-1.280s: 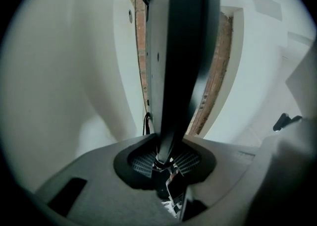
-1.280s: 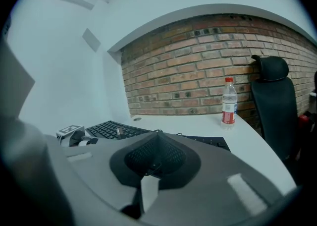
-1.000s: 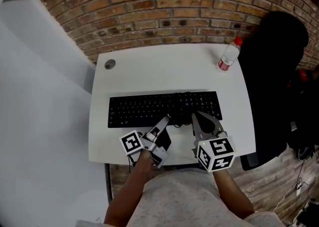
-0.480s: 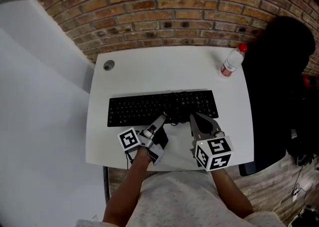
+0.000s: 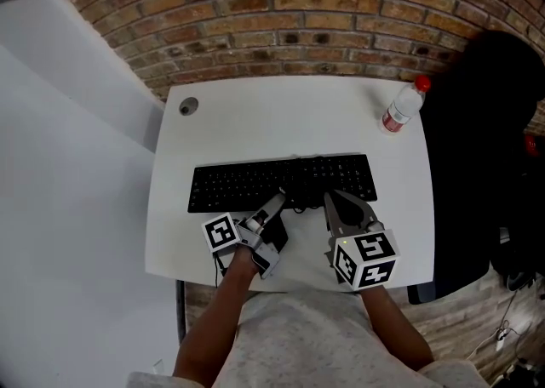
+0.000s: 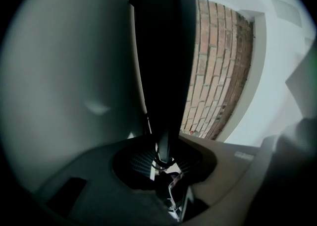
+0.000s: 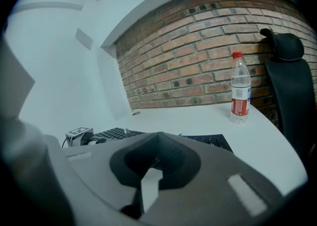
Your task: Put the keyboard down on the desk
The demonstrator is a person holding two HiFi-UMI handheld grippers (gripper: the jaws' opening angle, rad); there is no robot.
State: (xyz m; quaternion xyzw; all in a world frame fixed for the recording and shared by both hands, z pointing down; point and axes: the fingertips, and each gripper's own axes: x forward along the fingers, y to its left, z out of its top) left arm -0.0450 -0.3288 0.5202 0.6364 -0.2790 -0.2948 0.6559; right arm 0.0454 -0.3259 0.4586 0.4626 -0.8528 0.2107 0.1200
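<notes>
A long black computer keyboard (image 5: pixel 255 184) lay across the middle of the white rectangular tabletop (image 5: pixel 289 122), its long side parallel to the red brick wall (image 5: pixel 298 12) behind. Whether its near edge was lifted off the surface could not be told.

The left claw (image 5: pixel 274 205) reached the keyboard's near edge, a little left of its middle. In the left gripper view the claw (image 6: pixel 166 155) was turned on its side. The keyboard (image 6: pixel 161 46) ran away from it as a dark band seen edge-on, and the two jaws were clamped on that edge. The tabletop (image 6: pixel 74 96) filled the left of that view and the wall (image 6: pixel 213 71) stood on the right.

The right claw (image 5: pixel 332 199) sat just beside the near edge, right of the keyboard's middle. In the right gripper view this claw (image 7: pixel 157 138) had its jaws together with nothing between them. The keyboard (image 7: pixel 210 141) showed past them on the tabletop (image 7: pixel 198 118), and the left gripper's marker cube (image 7: pixel 79 133) stood at the left.

A clear plastic bottle with a red cap and red label (image 5: pixel 402 109) stood upright near the far right corner, well apart from the keyboard. A round grey grommet (image 5: pixel 188 106) sat in the far left corner. A black office chair (image 5: pixel 481 122) stood off the right side.
</notes>
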